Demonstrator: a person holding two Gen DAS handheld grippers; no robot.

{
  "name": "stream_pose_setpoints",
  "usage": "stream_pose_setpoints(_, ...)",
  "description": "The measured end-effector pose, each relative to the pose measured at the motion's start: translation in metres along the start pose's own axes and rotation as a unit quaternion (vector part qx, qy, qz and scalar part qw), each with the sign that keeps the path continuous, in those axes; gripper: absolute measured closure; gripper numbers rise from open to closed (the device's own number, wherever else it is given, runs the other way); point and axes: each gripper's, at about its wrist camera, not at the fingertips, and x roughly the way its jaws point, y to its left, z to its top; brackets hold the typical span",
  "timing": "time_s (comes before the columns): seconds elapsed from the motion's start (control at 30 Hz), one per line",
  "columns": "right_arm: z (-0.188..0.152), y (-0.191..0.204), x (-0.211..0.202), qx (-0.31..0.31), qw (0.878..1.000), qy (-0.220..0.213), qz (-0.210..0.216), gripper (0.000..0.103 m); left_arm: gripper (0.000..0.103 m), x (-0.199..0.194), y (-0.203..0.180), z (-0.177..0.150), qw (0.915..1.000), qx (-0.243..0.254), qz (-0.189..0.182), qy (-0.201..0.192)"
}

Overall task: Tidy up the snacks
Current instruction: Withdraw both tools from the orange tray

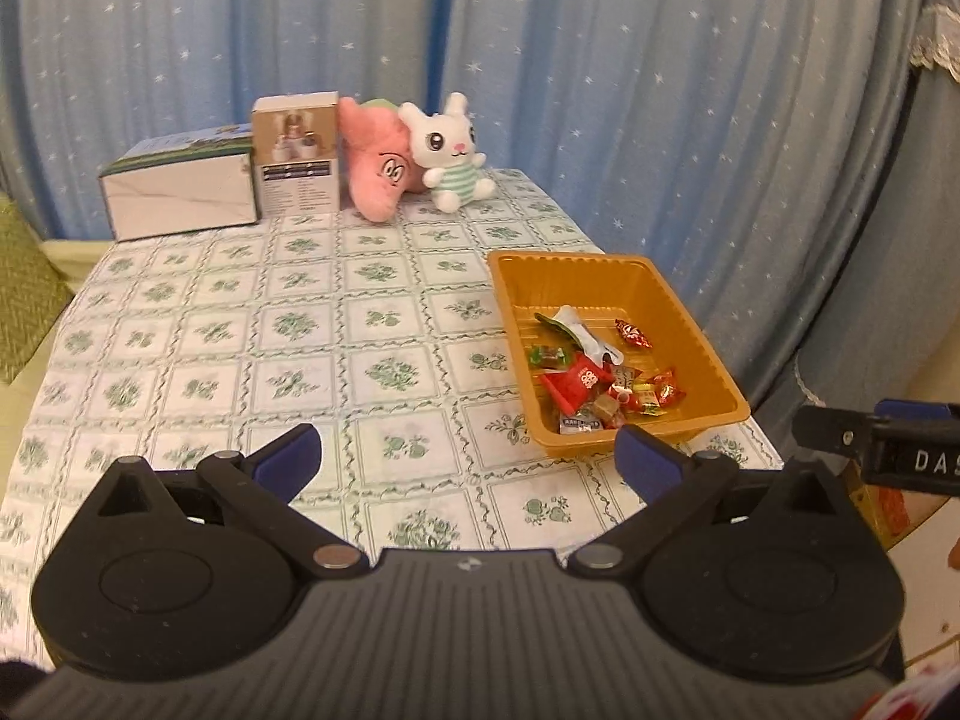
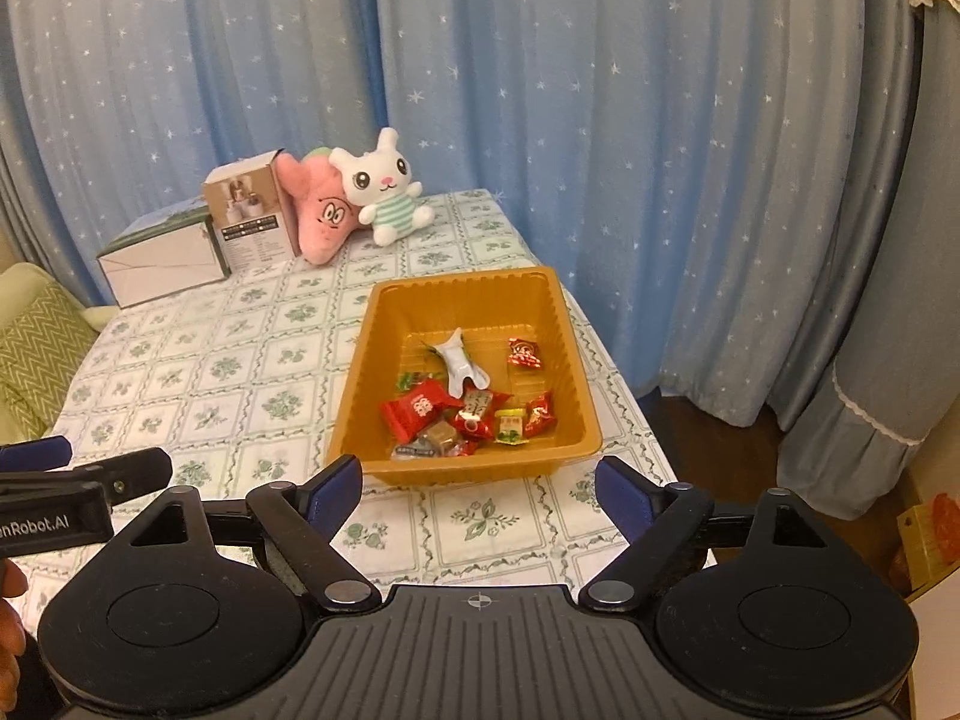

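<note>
An orange plastic tray (image 1: pixel 510 282) sits at the right side of the table and holds several wrapped snacks (image 1: pixel 576 381), red, green, yellow and white. It also shows in the right wrist view (image 2: pixel 468 294) with the snacks (image 2: pixel 420 411) piled at its near end. My left gripper (image 1: pixel 468 459) is open and empty above the tablecloth, left of the tray's near corner. My right gripper (image 2: pixel 480 489) is open and empty just in front of the tray's near rim. Each gripper's side shows in the other's view.
At the table's far end stand a white box (image 1: pixel 180 195), a small brown box (image 1: pixel 294 153), a pink plush (image 1: pixel 378 165) and a white bunny plush (image 1: pixel 450 150). Blue star curtains hang behind. The table's right edge (image 2: pixel 636 396) drops to the floor.
</note>
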Motion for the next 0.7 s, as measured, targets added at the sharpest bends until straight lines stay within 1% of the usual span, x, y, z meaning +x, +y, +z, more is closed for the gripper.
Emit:
stream_pose_setpoints(0.2, -0.01, 0.007, -0.02, -0.001, 1.0, -0.009, 0.007, 0.017, 0.0, -0.025, 0.003, -0.008, 0.9999, -0.009, 0.002, -0.007)
stream_pose_setpoints(0.33, -0.017, 0.011, -0.033, -0.003, 1.0, -0.017, 0.008, 0.017, 0.0, -0.038, 0.005, -0.015, 0.9999, -0.015, -0.005, -0.006)
stream_pose_setpoints(0.5, -0.025, 0.014, -0.045, -0.007, 1.0, -0.022, 0.009, 0.017, 0.0, -0.053, 0.002, -0.023, 0.9999, -0.003, 0.01, -0.014)
stream_pose_setpoints(0.7, -0.032, 0.018, -0.055, -0.012, 1.0, -0.026, 0.011, 0.017, 0.0, -0.063, 0.0, -0.03, 0.9997, -0.006, 0.014, -0.018)
